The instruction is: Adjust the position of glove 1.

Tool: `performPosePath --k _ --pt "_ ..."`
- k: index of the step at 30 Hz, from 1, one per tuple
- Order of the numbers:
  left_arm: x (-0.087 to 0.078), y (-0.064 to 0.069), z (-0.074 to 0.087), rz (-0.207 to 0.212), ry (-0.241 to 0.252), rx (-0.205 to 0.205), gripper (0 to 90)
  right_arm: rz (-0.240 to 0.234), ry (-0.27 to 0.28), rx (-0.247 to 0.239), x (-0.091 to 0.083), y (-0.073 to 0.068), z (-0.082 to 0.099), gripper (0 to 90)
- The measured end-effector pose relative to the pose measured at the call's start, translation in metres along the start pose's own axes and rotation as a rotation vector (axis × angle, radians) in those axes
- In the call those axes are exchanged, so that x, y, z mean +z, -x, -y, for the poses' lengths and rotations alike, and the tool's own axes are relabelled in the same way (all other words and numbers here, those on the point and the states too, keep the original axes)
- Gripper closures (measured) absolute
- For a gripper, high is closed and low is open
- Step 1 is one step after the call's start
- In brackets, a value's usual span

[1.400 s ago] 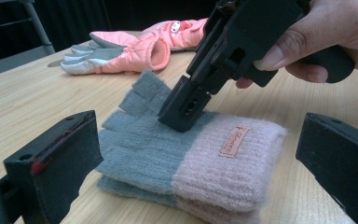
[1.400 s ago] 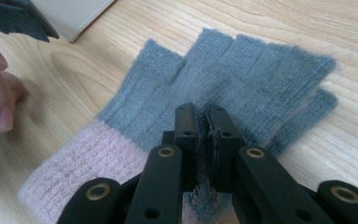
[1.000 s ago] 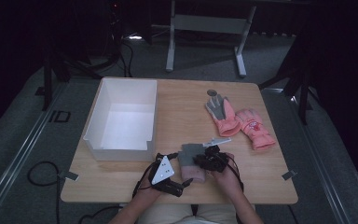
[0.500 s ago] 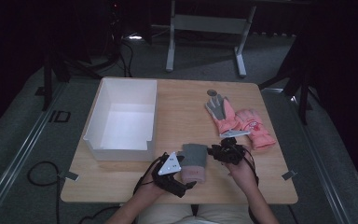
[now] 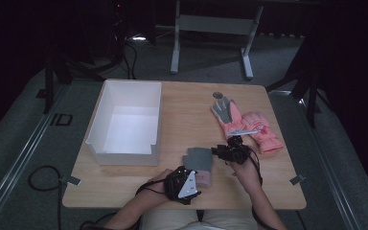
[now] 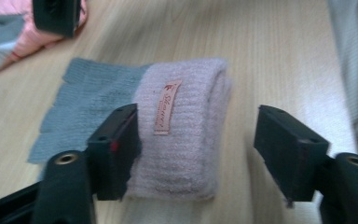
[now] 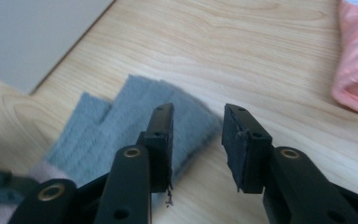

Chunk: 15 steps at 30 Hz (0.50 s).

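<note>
On the light wooden table [image 5: 182, 110], an open white rectangular box [image 5: 124, 122] stands at the left, and near the front edge the left tool [image 5: 184, 184] has its jaws wide apart, one jaw touching the pink ribbed cuff of a small grey and pink knitted glove [image 6: 168, 135] lying flat. Just to the right, the right tool [image 5: 230, 152] hovers with its jaws a little apart beside the glove's grey fingers. Farther right, a pair of pink padded gloves with grey palms [image 5: 247, 124] lies on the table.

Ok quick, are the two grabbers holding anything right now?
Left gripper: open, jaws around the pink cuff of the folded glove, not gripping.
Right gripper: open, holding nothing.
</note>
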<state>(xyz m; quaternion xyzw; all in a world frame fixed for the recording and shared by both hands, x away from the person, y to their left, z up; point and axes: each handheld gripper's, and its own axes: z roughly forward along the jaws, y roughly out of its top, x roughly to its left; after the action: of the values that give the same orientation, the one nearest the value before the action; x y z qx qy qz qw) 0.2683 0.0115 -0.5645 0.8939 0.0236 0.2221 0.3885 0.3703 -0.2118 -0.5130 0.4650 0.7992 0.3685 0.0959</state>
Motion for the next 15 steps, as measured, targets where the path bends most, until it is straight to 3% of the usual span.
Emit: performPosePath --k 2,3,4,10,12,14,15 --pt "0.001 -0.001 0.001 -0.007 0.0 0.004 34.4 0.002 0.0 0.002 0.003 0.0 -0.002 59.3" --pt "0.003 -0.004 0.004 0.003 0.011 -0.015 34.4 0.002 -0.005 0.009 0.007 0.0 -0.003 57.5" --pt "0.004 -0.004 0.005 0.008 0.01 -0.017 35.8 -0.003 -0.017 0.029 0.017 0.001 -0.005 54.7" --pt "0.006 0.0 0.007 -0.02 -0.013 0.032 36.8 0.007 -0.061 0.068 0.037 0.004 0.0 50.6" --pt "0.007 0.0 0.008 -0.026 -0.007 0.025 37.6 0.012 -0.076 0.077 0.041 0.005 0.002 48.7" --pt "0.007 0.0 0.008 -0.053 -0.02 0.043 44.6 0.014 -0.086 0.087 0.043 0.005 0.004 48.1" --pt "0.007 -0.002 0.008 -0.045 -0.018 0.029 48.7 0.01 -0.09 0.094 0.044 0.005 0.004 47.9"
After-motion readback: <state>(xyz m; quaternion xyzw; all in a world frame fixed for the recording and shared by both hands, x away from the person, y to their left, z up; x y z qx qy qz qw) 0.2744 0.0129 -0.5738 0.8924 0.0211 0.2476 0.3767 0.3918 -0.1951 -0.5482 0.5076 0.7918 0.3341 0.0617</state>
